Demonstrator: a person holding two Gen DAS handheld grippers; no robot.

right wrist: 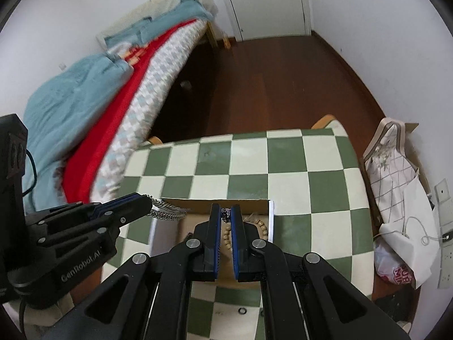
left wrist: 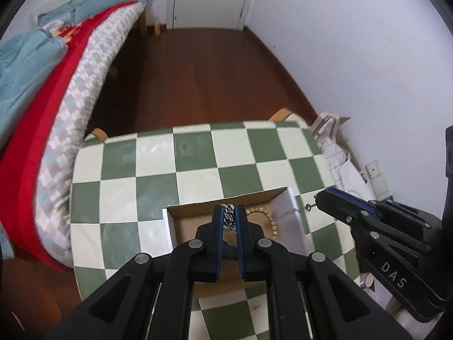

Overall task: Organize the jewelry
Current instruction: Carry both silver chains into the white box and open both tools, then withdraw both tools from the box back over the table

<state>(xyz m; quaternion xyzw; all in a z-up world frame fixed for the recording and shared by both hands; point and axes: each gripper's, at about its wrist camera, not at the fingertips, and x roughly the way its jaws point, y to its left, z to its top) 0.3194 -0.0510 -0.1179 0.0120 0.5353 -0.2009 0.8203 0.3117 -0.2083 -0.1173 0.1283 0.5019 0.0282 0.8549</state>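
Right wrist only — loose ring [right wrist: 242, 310]

"DAS" on right tongs [left wrist: 318, 198]; "GenRobot.AI" on left tongs [right wrist: 150, 201].

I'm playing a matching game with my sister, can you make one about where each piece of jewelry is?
Things:
1. thick silver chain
2. wooden bead bracelet
3. small dark ring
4. thin chain

Places:
a. on the checkered table, outside the box
b. in the jaws of the left gripper
c. lying inside the cardboard box
d. in the jaws of the right gripper

Pairs: 1-b, 2-c, 3-a, 4-d
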